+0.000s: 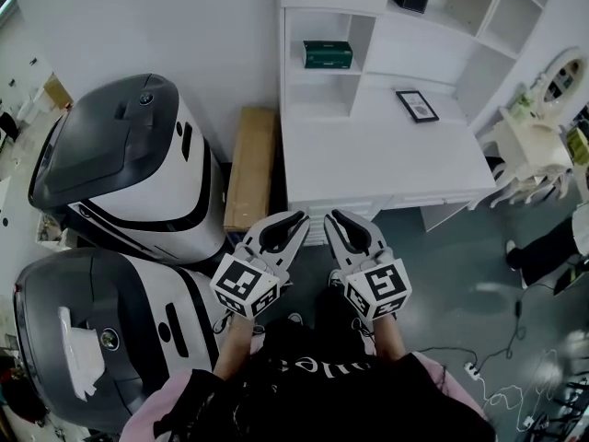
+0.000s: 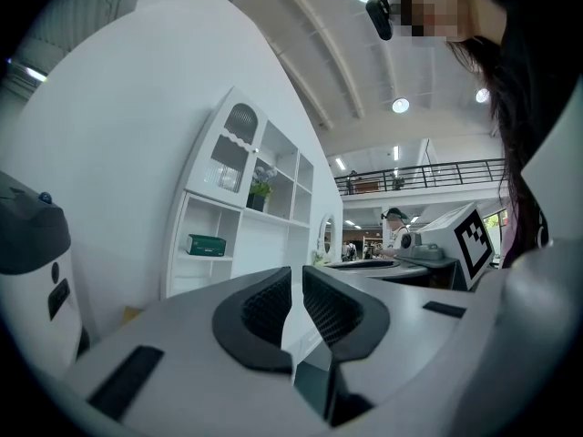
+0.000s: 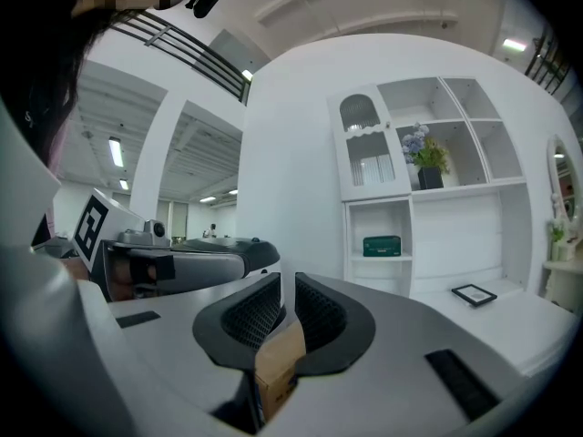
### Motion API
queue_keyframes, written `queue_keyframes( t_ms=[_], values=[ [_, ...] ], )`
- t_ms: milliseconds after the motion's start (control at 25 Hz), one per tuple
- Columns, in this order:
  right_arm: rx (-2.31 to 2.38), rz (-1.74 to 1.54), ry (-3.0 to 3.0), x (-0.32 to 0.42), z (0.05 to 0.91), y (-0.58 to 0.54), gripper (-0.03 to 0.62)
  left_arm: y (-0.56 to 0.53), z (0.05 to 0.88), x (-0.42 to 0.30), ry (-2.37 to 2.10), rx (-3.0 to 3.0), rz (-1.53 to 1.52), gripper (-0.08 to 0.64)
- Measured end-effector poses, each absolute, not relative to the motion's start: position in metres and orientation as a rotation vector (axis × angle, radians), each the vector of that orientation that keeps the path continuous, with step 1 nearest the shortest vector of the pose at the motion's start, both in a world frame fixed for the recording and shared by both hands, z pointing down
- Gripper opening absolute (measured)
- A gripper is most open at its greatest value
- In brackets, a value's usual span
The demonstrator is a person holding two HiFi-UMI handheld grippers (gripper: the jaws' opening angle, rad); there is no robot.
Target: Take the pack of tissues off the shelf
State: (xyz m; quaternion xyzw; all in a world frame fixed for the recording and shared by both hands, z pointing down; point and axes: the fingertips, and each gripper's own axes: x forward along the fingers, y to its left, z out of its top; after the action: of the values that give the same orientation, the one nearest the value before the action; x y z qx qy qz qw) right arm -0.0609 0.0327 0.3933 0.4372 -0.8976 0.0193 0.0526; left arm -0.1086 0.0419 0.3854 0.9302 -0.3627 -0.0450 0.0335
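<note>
Head view: left gripper (image 1: 302,219) level, empty

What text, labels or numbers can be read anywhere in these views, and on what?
Nothing reads clearly.
Green rectangular tissue pack on the white shelf: pale print, too small.
Black-framed picture on the white desk: blurred.
Person's black shirt: pale letters, illegible.
White marker cubes: black-and-white patterns, no words.
</note>
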Motion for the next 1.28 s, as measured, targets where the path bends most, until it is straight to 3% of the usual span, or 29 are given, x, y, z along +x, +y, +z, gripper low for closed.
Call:
queue_keyframes(
  t_ms=[1280],
  values=[
    [1.098, 0.13, -2.833, 0.107, 0.398, -0.206, 0.064, -0.181, 0.381, 0.054, -1.391, 2.73, -0.07, 0.049]
  ],
)
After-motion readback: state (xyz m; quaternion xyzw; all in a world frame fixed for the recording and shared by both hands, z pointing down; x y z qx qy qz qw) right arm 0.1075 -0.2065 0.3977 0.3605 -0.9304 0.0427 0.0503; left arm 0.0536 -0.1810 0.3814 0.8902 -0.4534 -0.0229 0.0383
